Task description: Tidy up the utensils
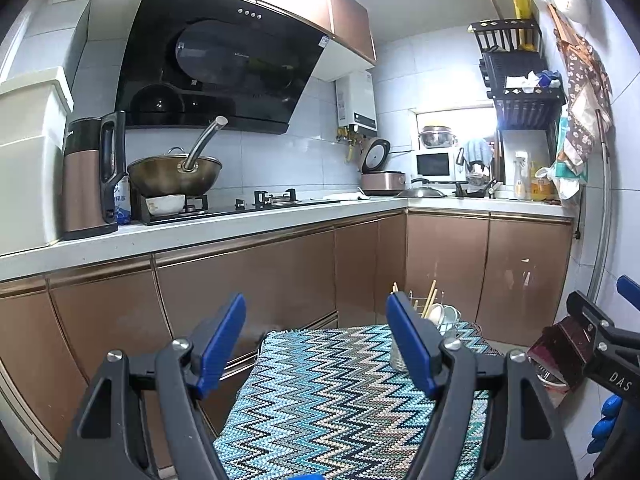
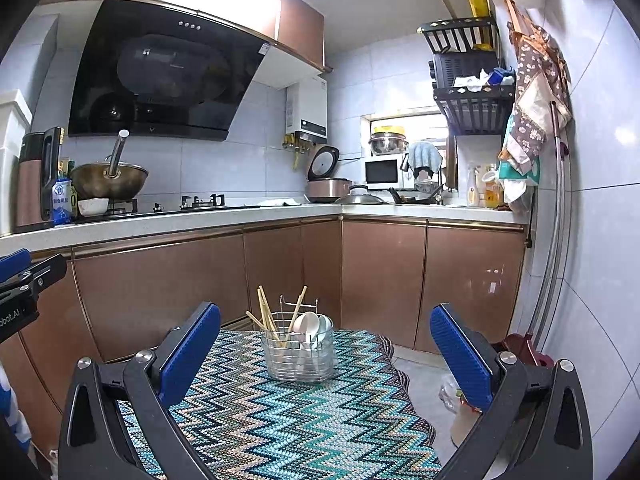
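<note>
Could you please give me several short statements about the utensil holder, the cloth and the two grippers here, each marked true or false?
1. The wire utensil holder stands upright on the zigzag cloth. True.
2. The chopsticks lie flat on the cloth. False: they stand in the holder.
3. White spoons sit in the holder. True.
4. The right gripper is shut on a spoon. False: it is open and holds nothing.
5. The left gripper is open. True.

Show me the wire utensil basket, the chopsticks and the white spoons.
wire utensil basket (image 2: 298,364), right wrist view, front wall.
chopsticks (image 2: 265,312), right wrist view, upper shafts.
white spoons (image 2: 306,326), right wrist view, largest spoon's bowl.
</note>
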`<state>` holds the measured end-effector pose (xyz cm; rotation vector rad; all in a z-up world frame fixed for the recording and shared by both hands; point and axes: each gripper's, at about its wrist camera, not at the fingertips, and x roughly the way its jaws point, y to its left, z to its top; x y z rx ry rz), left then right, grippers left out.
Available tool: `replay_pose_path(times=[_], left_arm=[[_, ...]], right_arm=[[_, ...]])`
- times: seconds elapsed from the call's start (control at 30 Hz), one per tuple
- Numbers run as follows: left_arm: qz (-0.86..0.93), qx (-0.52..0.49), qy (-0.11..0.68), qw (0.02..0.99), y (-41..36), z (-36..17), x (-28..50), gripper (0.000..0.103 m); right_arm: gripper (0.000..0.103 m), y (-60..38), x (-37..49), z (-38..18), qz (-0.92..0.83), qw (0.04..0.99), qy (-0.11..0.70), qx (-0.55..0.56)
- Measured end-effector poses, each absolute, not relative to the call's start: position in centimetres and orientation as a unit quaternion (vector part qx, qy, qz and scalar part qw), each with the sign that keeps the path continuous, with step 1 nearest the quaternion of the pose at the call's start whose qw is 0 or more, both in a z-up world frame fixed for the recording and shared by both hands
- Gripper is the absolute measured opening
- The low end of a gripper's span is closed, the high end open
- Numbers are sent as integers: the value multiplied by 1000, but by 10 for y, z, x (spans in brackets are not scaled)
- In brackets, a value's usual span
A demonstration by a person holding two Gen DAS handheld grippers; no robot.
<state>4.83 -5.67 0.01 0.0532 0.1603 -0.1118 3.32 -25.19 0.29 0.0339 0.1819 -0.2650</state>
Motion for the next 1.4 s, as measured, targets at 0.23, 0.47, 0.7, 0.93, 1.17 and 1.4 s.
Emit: replay_pose_path(times=[0.23,0.47,0.7,0.93,1.17,1.4], left_arm=[[-54,28,77,995,-53,0,46,71],[-49,30,78,995,-50,-1,46,71],[-50,33,83,995,-52,-4,46,71],[-49,35,84,995,-53,-5,46,71],[-48,36,86,994,-52,-7,47,71],[-49,36,85,995,-52,-7,47,71]], right_arm=[[103,-256,30,5,-134,987,91,21],[103,-255,29,7,-137,987,87,20],[103,-256,29,6,-137,986,91,19],[103,-256,30,5,-136,986,96,17],[103,-253,32,4,-132,986,101,10],[103,-252,31,5,-130,986,100,10]])
